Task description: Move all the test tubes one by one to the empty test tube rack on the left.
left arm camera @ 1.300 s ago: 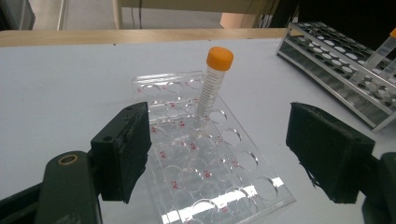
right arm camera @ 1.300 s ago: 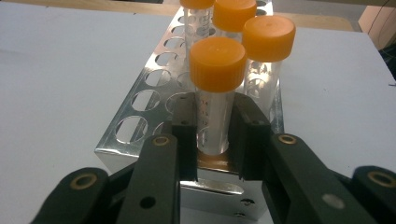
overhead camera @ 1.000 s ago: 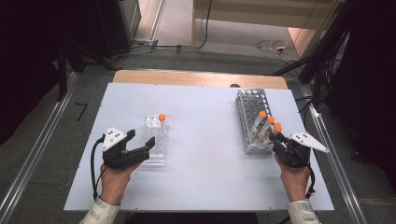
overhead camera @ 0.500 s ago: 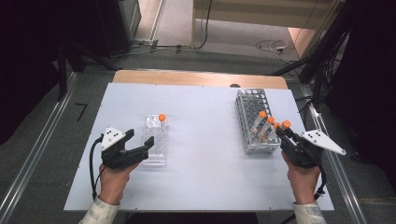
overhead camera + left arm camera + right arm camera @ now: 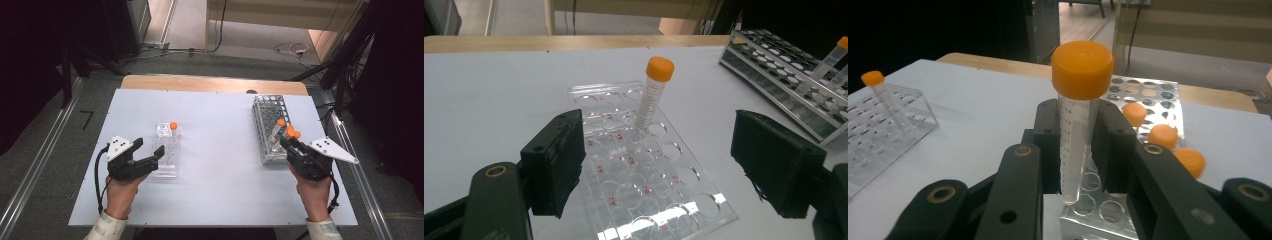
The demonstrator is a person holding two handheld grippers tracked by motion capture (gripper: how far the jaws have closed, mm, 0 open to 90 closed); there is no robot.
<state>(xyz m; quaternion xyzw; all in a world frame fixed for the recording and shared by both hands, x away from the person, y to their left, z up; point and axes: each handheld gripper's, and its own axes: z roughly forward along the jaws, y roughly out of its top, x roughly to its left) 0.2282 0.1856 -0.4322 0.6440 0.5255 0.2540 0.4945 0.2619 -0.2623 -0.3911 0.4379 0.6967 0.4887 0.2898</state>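
Right gripper (image 5: 1075, 145) clamps ribbed-capped clear tube (image 5: 1077, 125).

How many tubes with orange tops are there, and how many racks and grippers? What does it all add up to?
Orange-capped tubes: 5 (1 in clear rack, 3 in metal rack, 1 in right gripper)
Racks: 2
Grippers: 2 (left gripper, right gripper)
Total: 9

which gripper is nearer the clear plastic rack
Left. The left gripper is open right at the near end of the clear rack; the right gripper is across the table by the metal rack, holding a tube.
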